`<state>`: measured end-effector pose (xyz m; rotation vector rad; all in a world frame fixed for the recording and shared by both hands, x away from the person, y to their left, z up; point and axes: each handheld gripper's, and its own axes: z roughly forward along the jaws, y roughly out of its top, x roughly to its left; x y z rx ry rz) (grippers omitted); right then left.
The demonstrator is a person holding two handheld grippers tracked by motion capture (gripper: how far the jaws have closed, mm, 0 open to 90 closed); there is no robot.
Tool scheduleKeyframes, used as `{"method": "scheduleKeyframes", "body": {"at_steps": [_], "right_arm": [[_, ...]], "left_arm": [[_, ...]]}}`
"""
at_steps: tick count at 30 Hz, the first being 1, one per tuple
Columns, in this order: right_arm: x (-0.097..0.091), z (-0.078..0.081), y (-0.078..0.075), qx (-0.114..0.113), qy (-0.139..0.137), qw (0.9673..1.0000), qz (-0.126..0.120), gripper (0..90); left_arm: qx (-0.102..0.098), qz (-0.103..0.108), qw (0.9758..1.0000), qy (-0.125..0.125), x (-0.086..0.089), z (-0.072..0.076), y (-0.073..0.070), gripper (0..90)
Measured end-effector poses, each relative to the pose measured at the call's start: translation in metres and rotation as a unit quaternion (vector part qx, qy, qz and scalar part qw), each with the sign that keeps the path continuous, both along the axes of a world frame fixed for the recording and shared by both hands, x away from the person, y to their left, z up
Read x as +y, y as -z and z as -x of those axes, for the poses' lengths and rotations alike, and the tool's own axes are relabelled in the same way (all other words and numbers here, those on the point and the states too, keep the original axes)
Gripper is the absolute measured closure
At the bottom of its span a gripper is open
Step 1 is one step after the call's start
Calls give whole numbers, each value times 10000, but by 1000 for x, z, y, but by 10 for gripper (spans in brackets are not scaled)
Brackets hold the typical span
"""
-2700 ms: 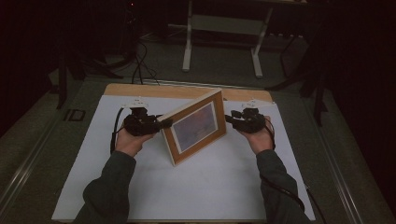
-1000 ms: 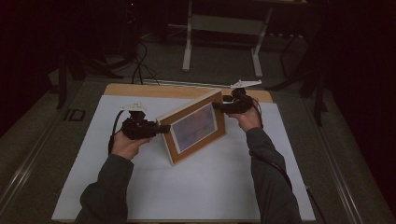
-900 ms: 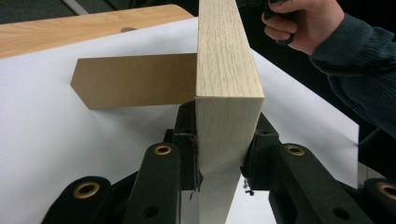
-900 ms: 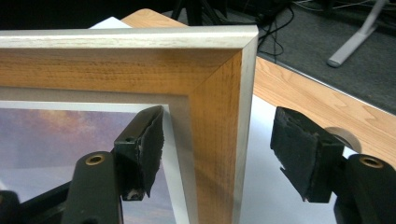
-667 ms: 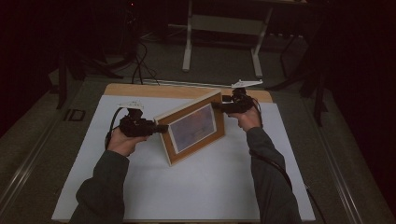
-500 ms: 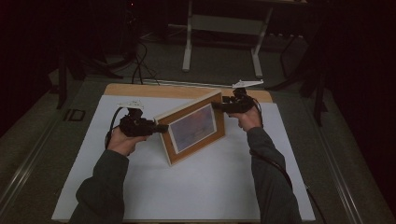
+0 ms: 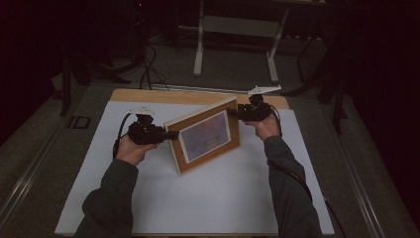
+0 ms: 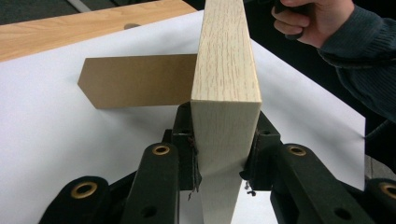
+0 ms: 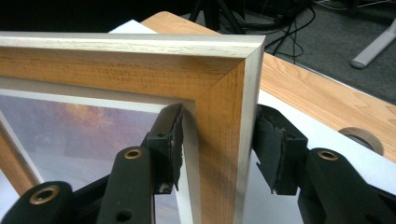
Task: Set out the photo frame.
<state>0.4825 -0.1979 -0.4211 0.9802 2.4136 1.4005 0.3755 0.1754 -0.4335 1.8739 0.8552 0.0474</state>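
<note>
A wooden picture frame [image 7: 205,141] with a purple-orange photo stands tilted on the white sheet [image 7: 198,198]. My left gripper [image 7: 171,135] is shut on the frame's left edge; in the left gripper view both pads press the pale side of the frame [image 8: 226,93], with my left gripper [image 8: 224,154] around it. The brown cardboard back stand [image 8: 135,86] sticks out behind. My right gripper [image 7: 233,113] grips the upper right corner. In the right gripper view one jaw of my right gripper [image 9: 217,144] lies on the frame's front [image 9: 215,93], the other behind it.
A wooden tabletop strip [image 7: 148,95] runs along the far edge of the sheet, with a round hole [image 9: 362,137] in it. Beyond the table are a metal stand's legs [image 7: 233,29] and cables [image 7: 148,64] on a dark floor.
The right gripper went from beside the frame's right edge up to its top right corner and closed there. In the last second the left gripper and frame shifted slightly left.
</note>
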Motion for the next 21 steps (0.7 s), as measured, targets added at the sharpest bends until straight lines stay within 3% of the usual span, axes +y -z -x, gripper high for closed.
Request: {"method": "scheduleKeyframes", "body": {"at_steps": [21], "right_arm": [[-4,7,2,-111,171,9998,41,602]], "left_arm": [[-180,-119,9988,-440,-2,-3,1,701]]}}
